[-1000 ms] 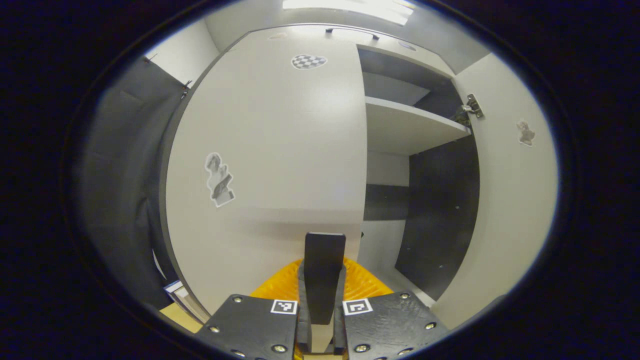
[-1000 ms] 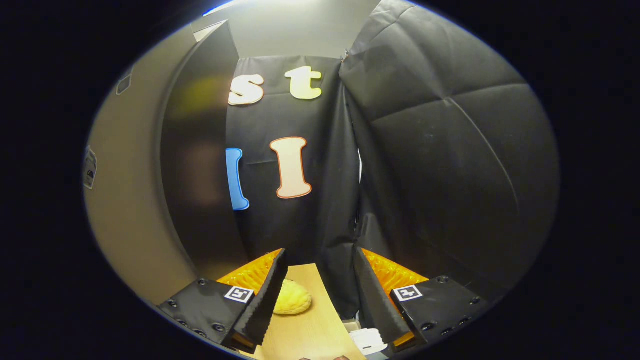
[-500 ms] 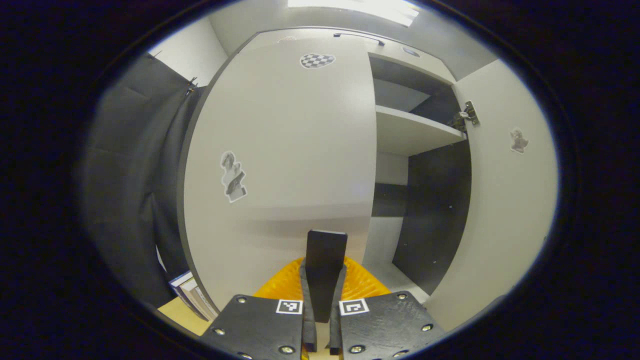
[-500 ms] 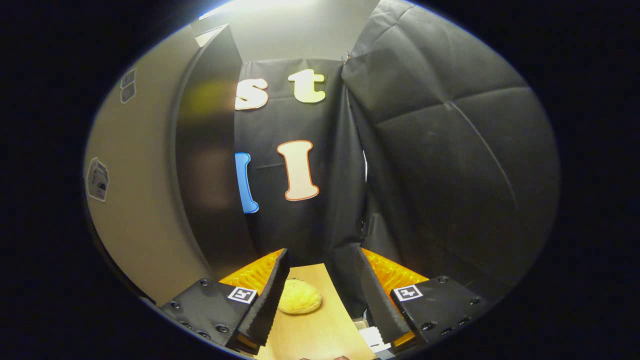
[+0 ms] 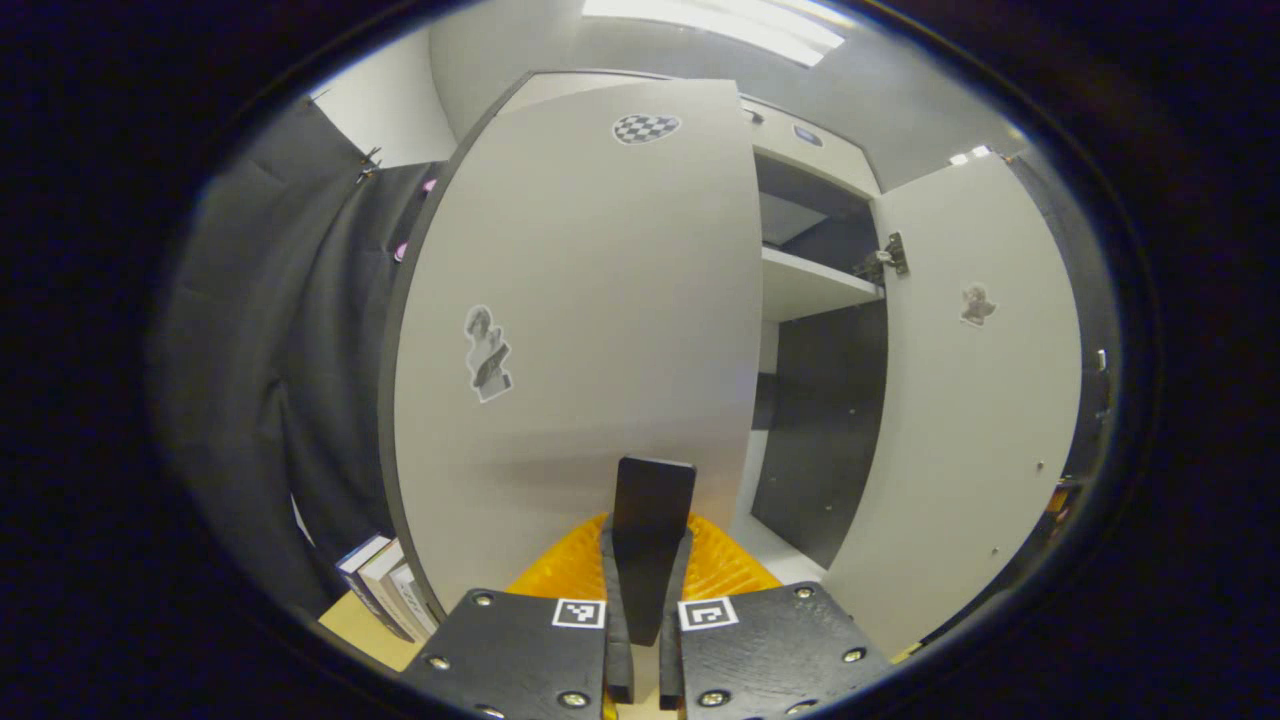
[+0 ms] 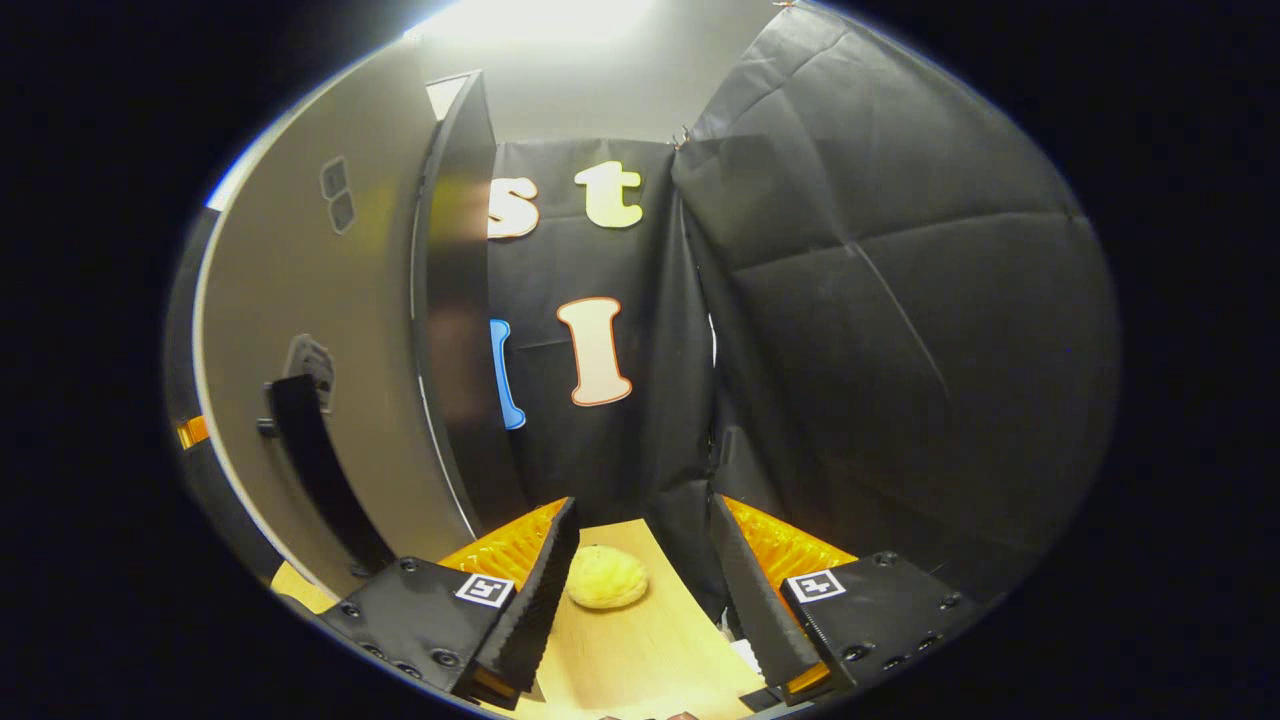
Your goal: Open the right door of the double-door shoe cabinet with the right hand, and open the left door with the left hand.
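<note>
The white left door (image 5: pixel 590 300) of the shoe cabinet, with two stickers on it, stands partly swung out. My left gripper (image 5: pixel 648 545) is shut on its dark upright handle (image 5: pixel 655 490). To the right, the right door (image 5: pixel 970 420) stands wide open, showing the cabinet's shelf (image 5: pixel 805 285) and dark inside. In the right gripper view, the right door (image 6: pixel 300 300) is at the left with its black handle (image 6: pixel 310 470). My right gripper (image 6: pixel 640 585) is open and apart from that door, with nothing between its fingers.
A yellow bun-like thing (image 6: pixel 606 578) lies on a wooden tabletop (image 6: pixel 640 650) just beyond the right gripper. Several books (image 5: pixel 385 590) stand at the left door's lower left. Black booth cloth (image 6: pixel 880 350) hangs close on the right.
The left door has swung further out with my left gripper on its handle. The right gripper has drawn back and turned, bringing the right door's handle into its view.
</note>
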The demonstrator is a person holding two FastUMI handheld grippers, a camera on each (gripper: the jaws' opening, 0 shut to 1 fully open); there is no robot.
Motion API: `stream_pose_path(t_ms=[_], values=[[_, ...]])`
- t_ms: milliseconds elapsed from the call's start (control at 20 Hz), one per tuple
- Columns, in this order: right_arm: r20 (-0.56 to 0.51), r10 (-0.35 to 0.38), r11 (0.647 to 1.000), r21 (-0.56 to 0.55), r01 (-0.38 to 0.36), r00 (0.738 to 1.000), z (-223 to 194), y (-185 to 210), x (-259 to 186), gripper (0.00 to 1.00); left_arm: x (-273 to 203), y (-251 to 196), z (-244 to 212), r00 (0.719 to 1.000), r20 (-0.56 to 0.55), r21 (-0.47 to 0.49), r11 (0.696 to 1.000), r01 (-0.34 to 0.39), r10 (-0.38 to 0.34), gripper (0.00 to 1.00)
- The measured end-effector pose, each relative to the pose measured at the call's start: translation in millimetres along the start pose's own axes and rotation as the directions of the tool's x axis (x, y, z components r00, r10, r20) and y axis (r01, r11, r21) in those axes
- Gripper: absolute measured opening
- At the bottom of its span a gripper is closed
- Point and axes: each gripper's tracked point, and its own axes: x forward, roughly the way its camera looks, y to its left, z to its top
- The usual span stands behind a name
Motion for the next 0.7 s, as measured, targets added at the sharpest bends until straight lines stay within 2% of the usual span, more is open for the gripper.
stream_pose_path(t_ms=[450, 700], values=[[0.001, -0.033, 0.999, -0.03, 0.033, 0.999, -29, 22, -86, 0.77, -8, 0, 9, 0.994, 0.028, -0.006, 0.995, 0.104, -0.104, 0.12], [-0.015, -0.021, 1.0, -0.012, 0.021, 1.0, -47, 39, -112, 0.77, -13, 2, 10, 0.992, 0.036, 0.001, 0.993, 0.117, -0.117, 0.12]])
